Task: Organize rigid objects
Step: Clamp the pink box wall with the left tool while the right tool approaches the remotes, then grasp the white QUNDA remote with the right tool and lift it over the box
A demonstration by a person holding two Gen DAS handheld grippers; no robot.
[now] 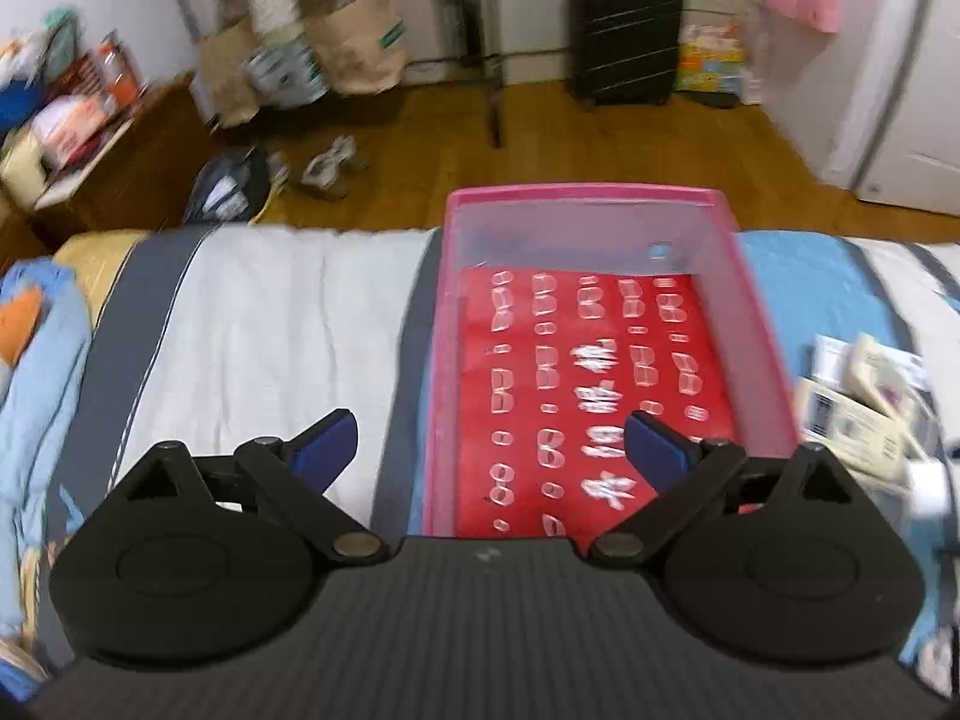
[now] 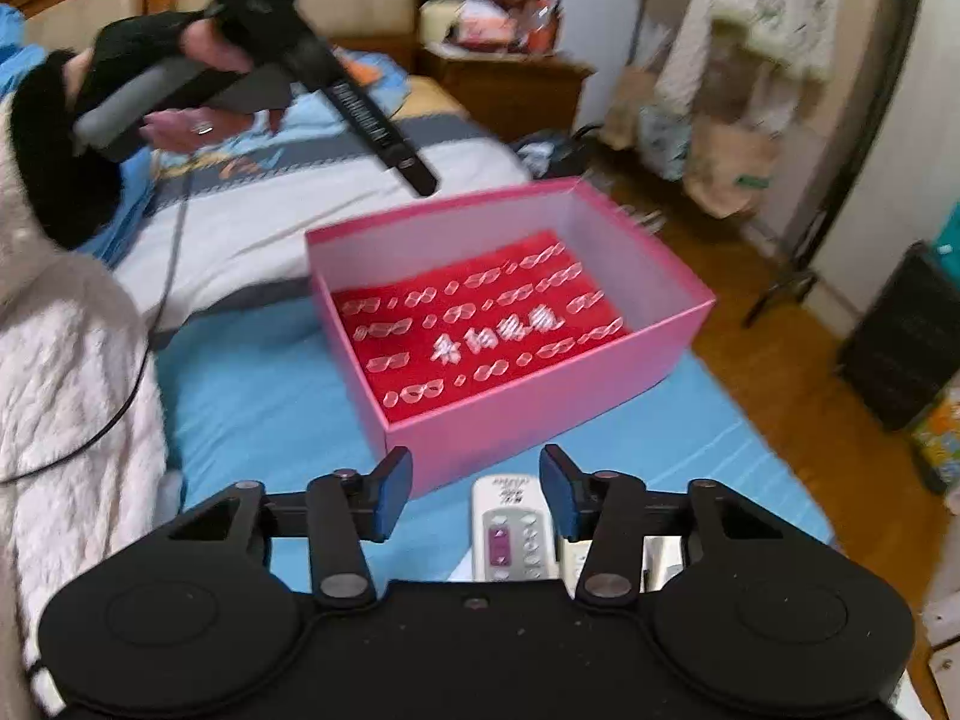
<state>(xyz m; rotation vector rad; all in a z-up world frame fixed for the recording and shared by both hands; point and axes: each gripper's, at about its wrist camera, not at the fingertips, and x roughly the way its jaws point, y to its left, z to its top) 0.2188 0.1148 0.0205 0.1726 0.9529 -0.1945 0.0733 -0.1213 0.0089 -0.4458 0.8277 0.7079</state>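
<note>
since the right hand-held gripper (image 2: pixel 476 495) hangs open and empty right over the white remote (image 2: pixel 510 531) on the bed (image 2: pixel 252 384), i'd pinch its stiff, light, slick body across the narrow sides; pink box (image 2: pixel 540 402) just ahead, left hand-held gripper (image 1: pixel 491 450) open too.

A matt pink cardboard box (image 2: pixel 540 414) with glossy red lining sits on soft cloth bedding (image 2: pixel 252 396), near a smooth white plastic remote (image 2: pixel 510 534).
</note>
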